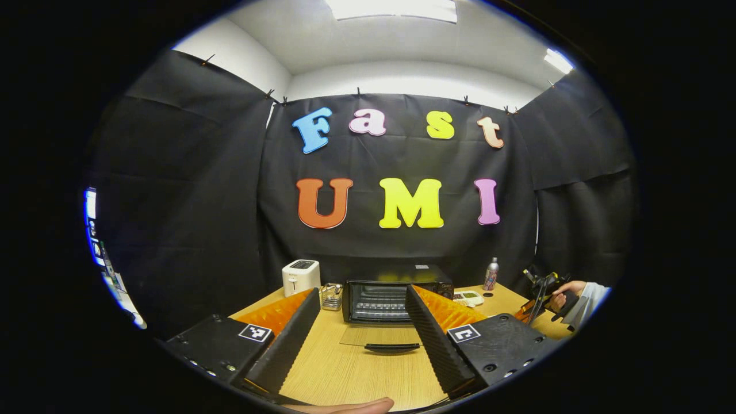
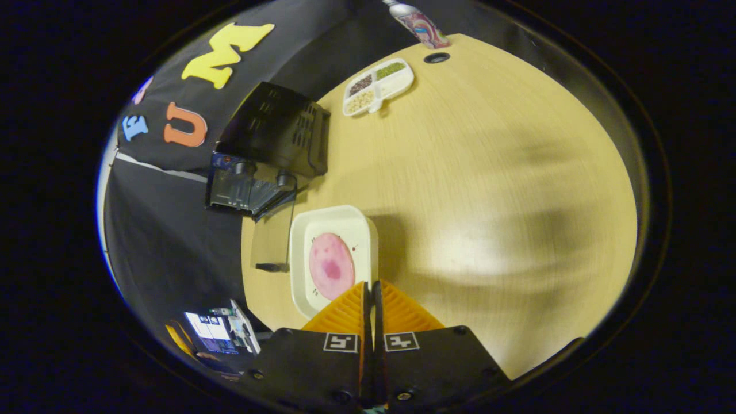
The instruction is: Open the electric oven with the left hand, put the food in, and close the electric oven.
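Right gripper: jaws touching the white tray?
Cannot tell. In the right gripper view, the right gripper has its closed jaws overlapping the white tray at its near rim, hiding whether they pinch it or hover above.

White toaster (image 1: pixel 301 276), wire basket (image 1: pixel 331 296), bottle (image 1: pixel 491 274), divided snack tray (image 2: pixel 378 85) on table (image 2: pixel 489 190).

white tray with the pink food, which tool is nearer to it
Right. The right tool is shut on the white tray's near rim. The left tool is open, facing the open oven.
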Demonstrator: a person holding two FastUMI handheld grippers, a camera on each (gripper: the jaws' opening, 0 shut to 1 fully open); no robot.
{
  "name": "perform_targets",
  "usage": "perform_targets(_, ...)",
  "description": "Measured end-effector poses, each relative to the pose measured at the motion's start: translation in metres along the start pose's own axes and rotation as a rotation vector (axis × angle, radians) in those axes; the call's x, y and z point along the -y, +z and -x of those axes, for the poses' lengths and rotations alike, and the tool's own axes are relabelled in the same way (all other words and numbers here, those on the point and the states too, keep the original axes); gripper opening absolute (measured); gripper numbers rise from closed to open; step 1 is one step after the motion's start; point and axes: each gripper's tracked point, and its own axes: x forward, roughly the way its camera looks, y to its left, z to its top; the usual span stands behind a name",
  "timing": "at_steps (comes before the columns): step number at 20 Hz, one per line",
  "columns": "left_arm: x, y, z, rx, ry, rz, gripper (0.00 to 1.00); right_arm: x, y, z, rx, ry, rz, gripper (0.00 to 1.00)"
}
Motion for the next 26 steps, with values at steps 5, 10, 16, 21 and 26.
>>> perform_targets(5, -0.004, 0.002, 0.01, 0.006, -0.005, -0.011, 0.95, -0.049, -0.007, 0.004, -0.003, 0.034, 0.053, 0.04)
perform_targets(10, -0.019, -0.004, 0.015, -0.004, 0.009, -0.028, 0.95, -0.097, -0.014, -0.011, -0.017, 0.047, 0.091, 0.01)
perform_targets(16, -0.045, -0.015, 0.027, -0.015, 0.019, -0.025, 0.95, -0.145, -0.018, -0.056, -0.021, 0.022, 0.073, 0.04)
perform_targets(21, -0.076, -0.025, 0.035, -0.009, 0.07, -0.068, 0.95, -0.185, -0.019, -0.094, 0.003, -0.028, 0.016, 0.01)
perform_targets(26, -0.094, -0.03, 0.046, 0.0, 0.087, -0.098, 0.96, -0.215, -0.002, -0.131, 0.088, -0.05, -0.073, 0.04)
